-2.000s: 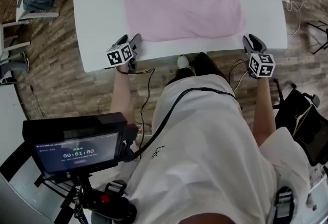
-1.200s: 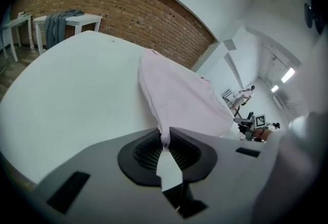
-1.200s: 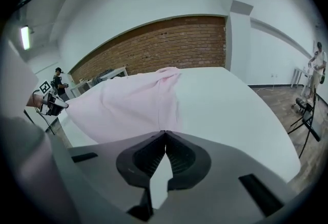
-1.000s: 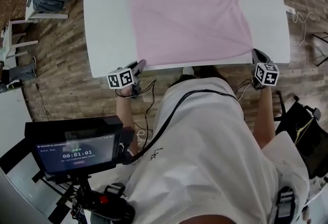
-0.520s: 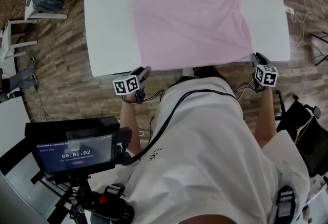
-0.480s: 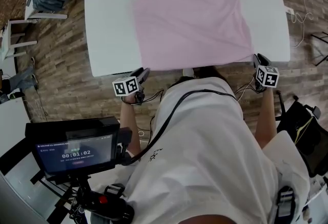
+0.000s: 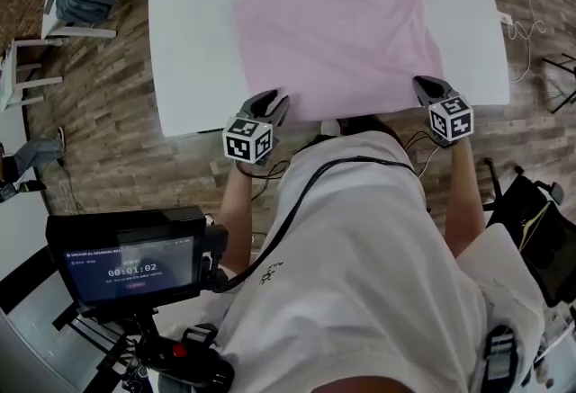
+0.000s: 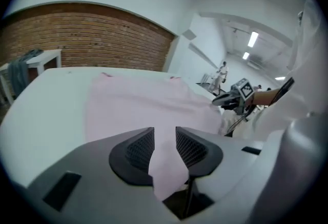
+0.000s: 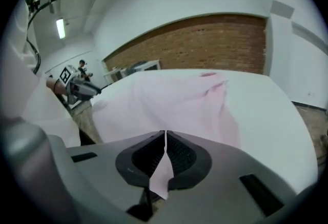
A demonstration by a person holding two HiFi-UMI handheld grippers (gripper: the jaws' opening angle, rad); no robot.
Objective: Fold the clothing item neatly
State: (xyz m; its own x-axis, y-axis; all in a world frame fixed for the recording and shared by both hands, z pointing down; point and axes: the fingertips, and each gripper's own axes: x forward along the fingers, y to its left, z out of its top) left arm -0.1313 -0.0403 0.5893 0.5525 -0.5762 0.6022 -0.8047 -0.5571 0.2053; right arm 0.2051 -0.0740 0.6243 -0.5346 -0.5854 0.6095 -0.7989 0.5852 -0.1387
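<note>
your left gripper [image 8: 165,141] stands about half open, its jaws having just been opening. a strip of the pink garment [image 7: 337,36] runs loose through the gap between the dark, mesh-textured pads. your right gripper [image 9: 165,140] has just been closing, and its jaws now pinch a thin flap of the same fabric, nearly together. the garment is a soft, lightly creased rectangle spread flat on the smooth white table [image 7: 193,49], with each gripper at one of its near corners.
</note>
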